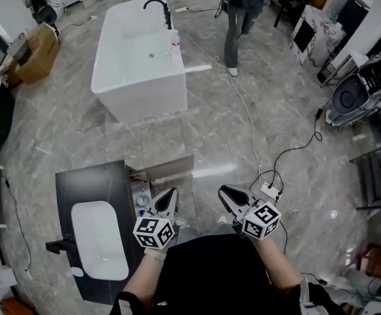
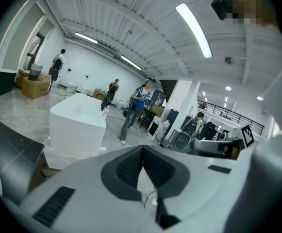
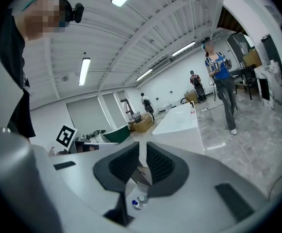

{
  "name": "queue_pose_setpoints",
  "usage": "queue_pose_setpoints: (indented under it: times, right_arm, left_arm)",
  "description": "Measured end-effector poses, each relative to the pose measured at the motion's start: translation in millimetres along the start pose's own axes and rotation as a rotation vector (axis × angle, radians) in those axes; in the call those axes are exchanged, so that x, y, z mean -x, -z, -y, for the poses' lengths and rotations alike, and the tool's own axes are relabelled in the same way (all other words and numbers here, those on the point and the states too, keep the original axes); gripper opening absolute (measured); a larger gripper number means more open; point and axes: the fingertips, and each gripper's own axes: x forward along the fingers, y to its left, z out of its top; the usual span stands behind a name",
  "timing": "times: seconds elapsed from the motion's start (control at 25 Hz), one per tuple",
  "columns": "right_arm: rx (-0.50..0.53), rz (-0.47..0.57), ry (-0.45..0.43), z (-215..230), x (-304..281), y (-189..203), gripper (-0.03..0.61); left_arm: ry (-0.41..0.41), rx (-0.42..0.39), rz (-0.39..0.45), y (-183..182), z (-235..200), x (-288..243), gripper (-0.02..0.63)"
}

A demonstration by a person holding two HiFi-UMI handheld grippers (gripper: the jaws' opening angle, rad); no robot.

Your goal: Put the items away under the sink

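Bottles stowed, both tools empty above the open cupboard

The left tool [image 1: 169, 194] is pressed closed; the right tool [image 1: 225, 192] shows a bare slit, with nothing in it. Small bottles [image 1: 142, 199] sit under the sink [image 1: 98, 238] in the dark counter [image 1: 88, 182]. Its door [image 1: 170, 168] hangs open, so the next move is probably to push it closed.

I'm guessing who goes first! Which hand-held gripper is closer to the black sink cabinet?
Left. The left hand-held gripper is just beside the black sink cabinet in the head view. The right hand-held gripper is farther away on the other side, over the floor.
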Motion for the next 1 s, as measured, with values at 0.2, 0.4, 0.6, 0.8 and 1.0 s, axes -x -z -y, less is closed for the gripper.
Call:
queue_pose_setpoints:
  times: [0.2, 0.4, 0.6, 0.8, 1.0]
  right_arm:
    - [0.021, 0.042, -0.003, -5, 16, -32, 0.064]
    - [0.056, 0.072, -0.019, -9, 25, -58, 0.064]
    - [0.072, 0.086, -0.037, -12, 31, -76, 0.064]
    - [0.073, 0.101, -0.066, -22, 30, -80, 0.064]
    - [0.061, 0.102, -0.091, -28, 25, -81, 0.064]
  left_arm:
    - [0.051, -0.008, 0.016, -27, 28, 3, 0.023]
    - [0.063, -0.047, 0.036, -48, 47, 10, 0.023]
    - [0.039, -0.051, 0.054, -58, 53, 18, 0.023]
    - [0.022, -0.057, 0.068, -61, 51, 25, 0.023]
    - [0.015, -0.070, 0.077, -67, 49, 29, 0.023]
